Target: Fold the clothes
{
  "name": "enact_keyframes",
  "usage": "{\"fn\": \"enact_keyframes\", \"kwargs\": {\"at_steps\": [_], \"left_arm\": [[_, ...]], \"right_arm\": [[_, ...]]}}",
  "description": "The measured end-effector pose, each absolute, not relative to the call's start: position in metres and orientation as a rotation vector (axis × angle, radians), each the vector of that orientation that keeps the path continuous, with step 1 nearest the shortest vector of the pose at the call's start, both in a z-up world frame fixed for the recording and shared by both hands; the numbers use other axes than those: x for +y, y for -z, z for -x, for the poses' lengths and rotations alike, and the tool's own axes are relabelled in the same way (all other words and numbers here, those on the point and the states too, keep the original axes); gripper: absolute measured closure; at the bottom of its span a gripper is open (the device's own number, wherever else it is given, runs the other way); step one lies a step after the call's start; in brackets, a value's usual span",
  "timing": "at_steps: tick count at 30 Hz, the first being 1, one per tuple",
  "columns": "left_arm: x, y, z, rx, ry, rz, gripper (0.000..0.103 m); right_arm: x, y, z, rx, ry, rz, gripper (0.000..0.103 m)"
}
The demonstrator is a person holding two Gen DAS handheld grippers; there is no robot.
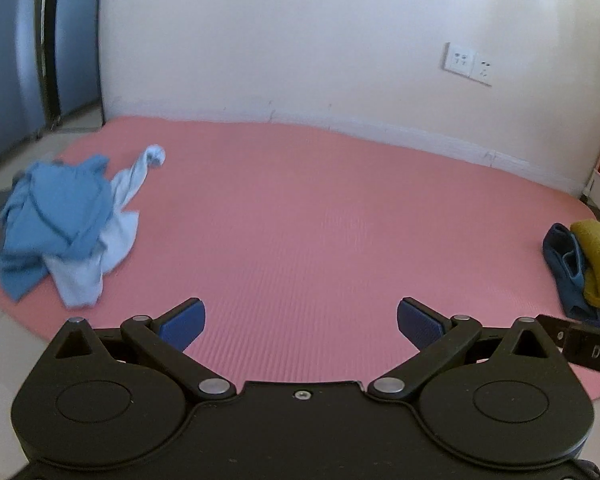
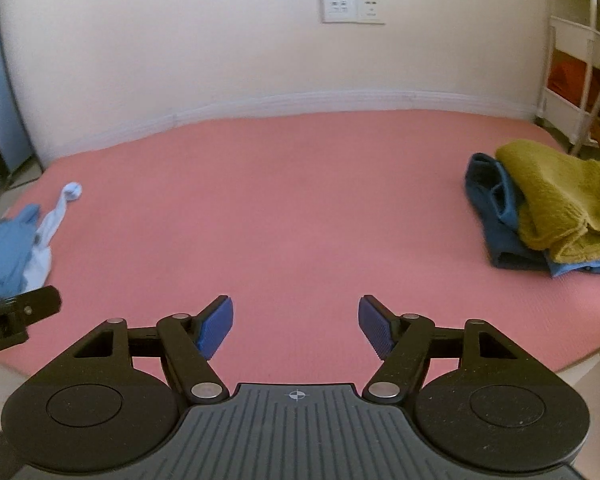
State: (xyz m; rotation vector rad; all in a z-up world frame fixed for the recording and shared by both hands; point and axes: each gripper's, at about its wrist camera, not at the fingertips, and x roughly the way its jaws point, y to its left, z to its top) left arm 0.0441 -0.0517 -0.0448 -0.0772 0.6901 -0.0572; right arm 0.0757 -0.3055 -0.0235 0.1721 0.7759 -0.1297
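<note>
Both the left gripper and right gripper hang spread wide and empty over the pink mat, probably ready to fetch the crumpled blue clothes.

Black gripper frames, blue ribbed pads, silver pivot screws.

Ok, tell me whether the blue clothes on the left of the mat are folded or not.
Not folded. The blue clothes lie in a crumpled heap on the pink mat, layers tangled, one pale sleeve trailing out.
</note>
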Motion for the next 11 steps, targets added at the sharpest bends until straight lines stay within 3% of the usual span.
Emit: {"fn": "enact_keyframes", "kwargs": {"at_steps": [11], "left_arm": [[-0.052,0.046,-0.024,0.63,-0.001,0.039,0.001]], "right_arm": [[-0.283,0.029,-0.061,0.79,0.077,-0.169,0.034]]}}
